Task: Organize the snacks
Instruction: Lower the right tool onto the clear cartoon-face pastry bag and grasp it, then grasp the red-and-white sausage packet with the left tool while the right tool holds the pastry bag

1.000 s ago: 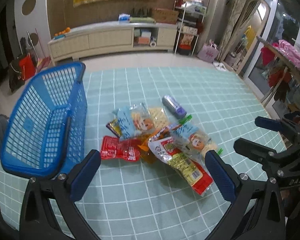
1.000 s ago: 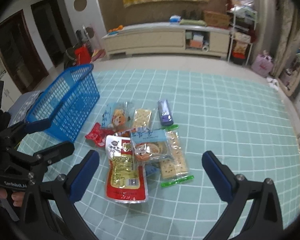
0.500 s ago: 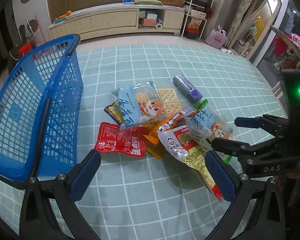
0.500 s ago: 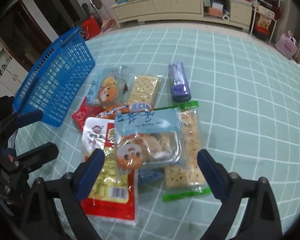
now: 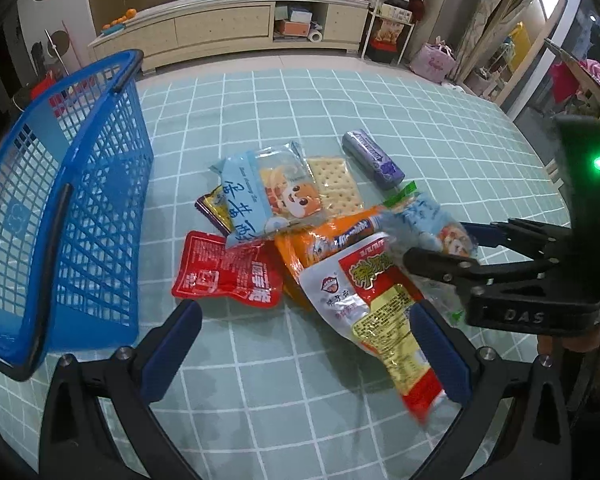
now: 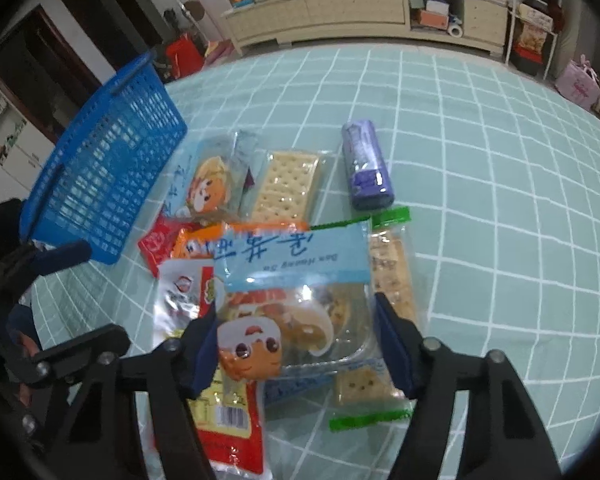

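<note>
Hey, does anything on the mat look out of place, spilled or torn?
Nothing is spilled or visibly torn. The snacks lie in an untidy overlapping heap beside the basket, which holds none that show. Only the purple pack lies apart. The right gripper straddles the top blue pack.

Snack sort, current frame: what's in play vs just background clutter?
In play: blue basket; snack pile, including cartoon pastry pack between the right tongs, red pouch, purple roll; left tongs, open.

Background: TV cabinet, pink bag, shelf rack.

The red-and-white pouch (image 6: 220, 412) runs off the bottom edge (lower end blurred).
</note>
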The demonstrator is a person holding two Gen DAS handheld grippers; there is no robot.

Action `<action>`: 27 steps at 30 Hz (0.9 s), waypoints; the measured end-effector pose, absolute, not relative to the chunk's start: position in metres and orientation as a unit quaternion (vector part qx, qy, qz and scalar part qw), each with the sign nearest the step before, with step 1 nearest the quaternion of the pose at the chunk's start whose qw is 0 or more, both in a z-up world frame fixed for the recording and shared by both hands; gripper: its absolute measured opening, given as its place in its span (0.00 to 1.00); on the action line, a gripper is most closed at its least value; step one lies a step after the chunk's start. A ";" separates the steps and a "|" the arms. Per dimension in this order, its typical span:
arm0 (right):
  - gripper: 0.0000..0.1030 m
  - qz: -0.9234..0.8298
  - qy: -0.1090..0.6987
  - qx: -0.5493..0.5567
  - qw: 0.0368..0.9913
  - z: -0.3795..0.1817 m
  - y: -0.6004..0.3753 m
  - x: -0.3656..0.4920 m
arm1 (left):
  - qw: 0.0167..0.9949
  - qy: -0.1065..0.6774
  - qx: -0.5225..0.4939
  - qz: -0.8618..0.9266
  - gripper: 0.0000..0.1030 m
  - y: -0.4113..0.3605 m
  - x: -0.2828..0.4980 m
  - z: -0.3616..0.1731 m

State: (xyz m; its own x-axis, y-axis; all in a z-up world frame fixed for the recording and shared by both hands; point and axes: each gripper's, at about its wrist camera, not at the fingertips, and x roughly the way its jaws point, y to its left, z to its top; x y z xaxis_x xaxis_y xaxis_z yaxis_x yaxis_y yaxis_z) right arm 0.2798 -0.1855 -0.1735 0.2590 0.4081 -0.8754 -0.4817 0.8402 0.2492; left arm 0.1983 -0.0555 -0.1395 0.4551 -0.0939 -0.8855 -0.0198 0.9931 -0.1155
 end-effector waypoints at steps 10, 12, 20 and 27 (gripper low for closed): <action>0.70 0.247 0.506 -0.006 0.826 -0.151 -0.220 0.251 | 0.848 0.526 -0.055 -0.022 1.00 -0.071 0.184 -0.138; 0.70 0.239 0.505 -0.002 0.829 -0.151 -0.220 0.247 | 0.846 0.531 -0.055 -0.023 1.00 -0.078 0.180 -0.141; 0.70 0.231 0.504 0.003 0.832 -0.156 -0.229 0.230 | 0.828 0.556 -0.066 -0.008 1.00 -0.089 0.163 -0.163; 0.70 0.240 0.507 0.005 0.827 -0.162 -0.228 0.220 | 0.811 0.579 -0.083 0.018 1.00 -0.080 0.145 -0.180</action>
